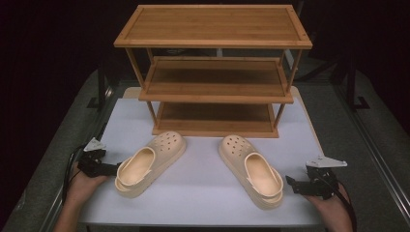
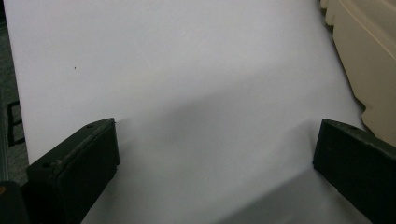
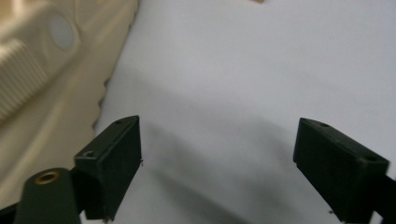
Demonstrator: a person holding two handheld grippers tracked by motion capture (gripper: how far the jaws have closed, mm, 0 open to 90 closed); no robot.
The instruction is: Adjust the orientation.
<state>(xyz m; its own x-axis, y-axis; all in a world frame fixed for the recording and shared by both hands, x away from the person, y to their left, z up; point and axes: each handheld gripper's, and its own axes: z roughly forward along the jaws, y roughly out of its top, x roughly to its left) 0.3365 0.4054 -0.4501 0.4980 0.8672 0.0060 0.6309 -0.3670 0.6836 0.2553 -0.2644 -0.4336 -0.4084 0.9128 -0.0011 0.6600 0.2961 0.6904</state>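
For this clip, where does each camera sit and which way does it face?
High view: above the person's side, looking forward and down at the table, rack, both shoes, both hands.
Left gripper view: rides the left gripper, looking along open jaws; left shoe at its edge.
Right gripper view: rides the right gripper, jaws open; right shoe beside them.
All share the white tabletop.

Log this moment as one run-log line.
left gripper: open, beside left clog heel | right gripper: open, beside right clog heel | three-tier wooden rack: empty
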